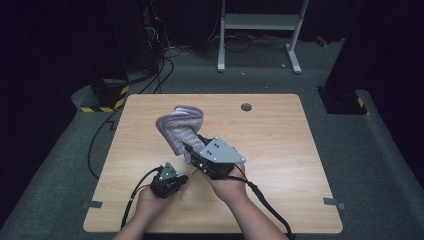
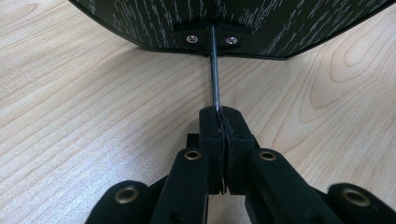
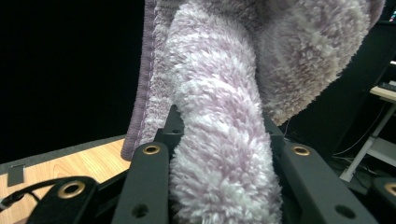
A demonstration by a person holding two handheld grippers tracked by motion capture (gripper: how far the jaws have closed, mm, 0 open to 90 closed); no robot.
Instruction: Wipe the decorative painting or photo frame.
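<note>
Where tongs [image 3: 224, 186] grip, towel [image 3: 219, 140] hides pads.

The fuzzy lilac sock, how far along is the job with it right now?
Done: the right gripper has the fuzzy lilac sock clamped and lifted, its upper part off the table. In hand: the left gripper is shut on a thin metal rod that runs from a dark plate. Left: wherever the sock should go; it is not set down yet.

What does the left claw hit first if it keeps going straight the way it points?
Likely the right claw. The left claw, shut on a thin metal rod, points along that rod to a screwed bracket on a dark wood-grained panel; depth beyond is unclear.
</note>
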